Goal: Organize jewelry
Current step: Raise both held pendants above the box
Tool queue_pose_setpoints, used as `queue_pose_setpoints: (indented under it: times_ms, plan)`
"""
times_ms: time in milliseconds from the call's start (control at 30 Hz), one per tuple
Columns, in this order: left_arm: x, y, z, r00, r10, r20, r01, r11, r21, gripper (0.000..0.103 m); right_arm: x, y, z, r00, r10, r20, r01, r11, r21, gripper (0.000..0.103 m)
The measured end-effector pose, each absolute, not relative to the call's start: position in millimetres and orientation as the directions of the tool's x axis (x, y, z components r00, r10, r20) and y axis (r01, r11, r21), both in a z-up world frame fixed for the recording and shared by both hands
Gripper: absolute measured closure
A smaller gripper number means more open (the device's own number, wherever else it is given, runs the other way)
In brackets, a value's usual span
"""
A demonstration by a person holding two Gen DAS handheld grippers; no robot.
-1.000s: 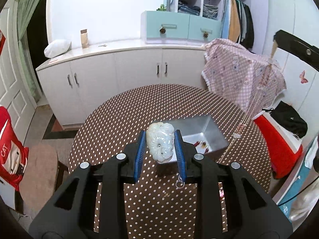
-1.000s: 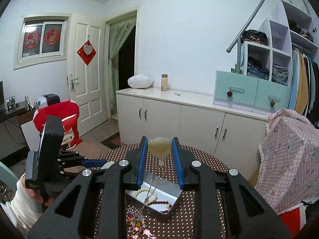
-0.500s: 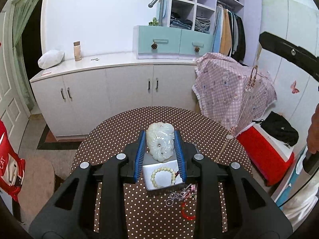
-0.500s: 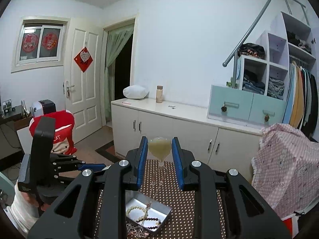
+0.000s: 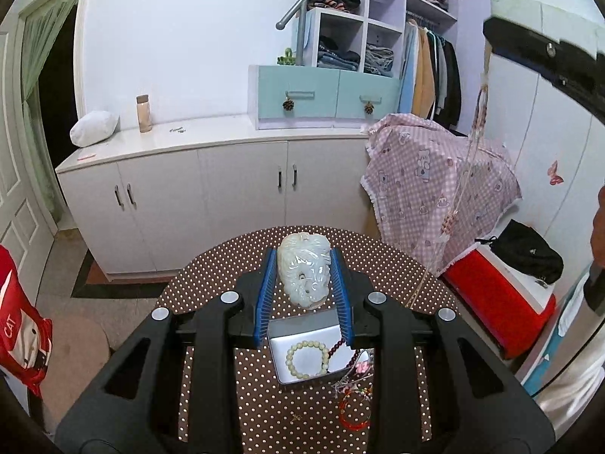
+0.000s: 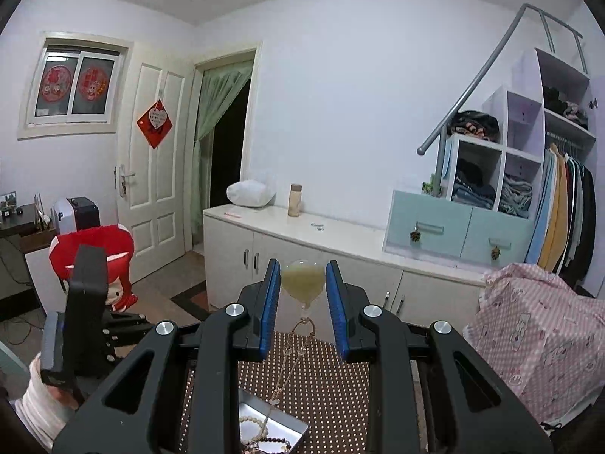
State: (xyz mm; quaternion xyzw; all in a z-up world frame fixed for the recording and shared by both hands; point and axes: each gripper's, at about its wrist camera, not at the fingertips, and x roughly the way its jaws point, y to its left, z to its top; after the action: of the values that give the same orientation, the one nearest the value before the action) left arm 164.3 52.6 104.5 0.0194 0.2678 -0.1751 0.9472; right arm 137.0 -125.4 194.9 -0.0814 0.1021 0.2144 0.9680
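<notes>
both grippers raised; jade pendant (image 5: 304,274) between left fingers (image 5: 264,295).

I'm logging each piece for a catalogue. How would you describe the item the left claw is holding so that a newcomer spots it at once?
Above the round polka-dot table and its metal tray, look between the left claw's blue pads. The carved pale jade pendant is clamped there: one solid whitish slab, unlike the cream bead bracelet lying in the tray.

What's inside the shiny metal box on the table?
In the metal box lie a cream bead bracelet and a dark red bead string draped over its edge. The left gripper hides the box's far end.
</notes>
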Motion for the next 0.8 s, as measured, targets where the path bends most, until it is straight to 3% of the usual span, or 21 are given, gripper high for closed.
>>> queue_pose_setpoints:
  times_ms: [800]
  plan:
    - [190.6, 49.4, 142.3, 0.799, -0.325, -0.506, 0.352, 0.935, -0.046, 0.074, 167.2, -114.9, 275.9, 0.925, 0.339, -0.17, -0.366, 0.917, -0.161, 0.08]
